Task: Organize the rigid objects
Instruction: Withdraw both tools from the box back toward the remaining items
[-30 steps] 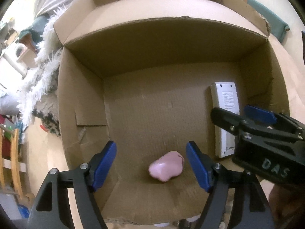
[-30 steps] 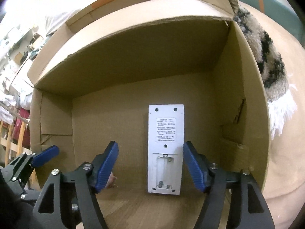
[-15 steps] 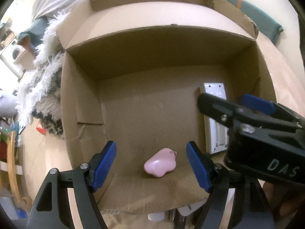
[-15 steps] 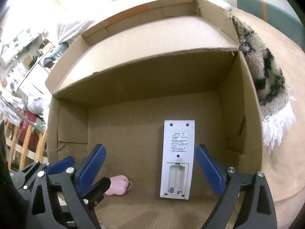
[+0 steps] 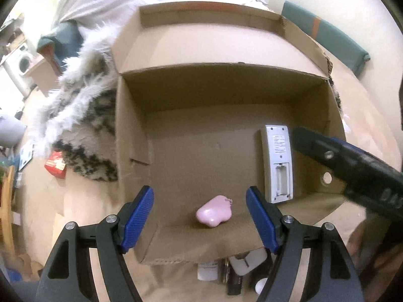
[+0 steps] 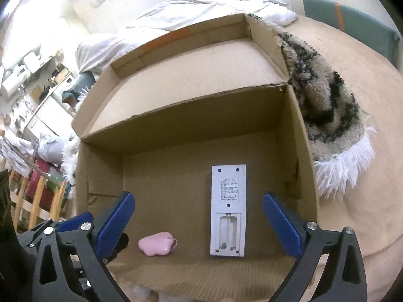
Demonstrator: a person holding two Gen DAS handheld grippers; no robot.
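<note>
An open cardboard box (image 5: 131, 136) (image 6: 299, 136) lies on the floor. Inside it, a pink rounded object (image 5: 214, 213) (image 6: 156, 246) sits near the front edge. A white remote (image 5: 277, 166) (image 6: 228, 209) lies face down with its battery bay open, to the right of the pink object. My left gripper (image 5: 200, 220) is open and empty, above the box's front edge with the pink object between its fingers in view. My right gripper (image 6: 197, 225) is open and empty, above the front edge, framing the remote. The right gripper also shows in the left wrist view (image 5: 352, 166).
A shaggy black-and-white rug (image 5: 83, 115) (image 6: 327, 105) lies under and beside the box. Small items (image 5: 234, 269) lie on the floor in front of the box. A red packet (image 5: 56, 166) lies at the left. A bed with white bedding (image 6: 191, 12) is behind.
Both grippers have pulled back and up from inside the box. The pink object and the remote stay where they lay. The right gripper's jaws stand wider than a second ago.
</note>
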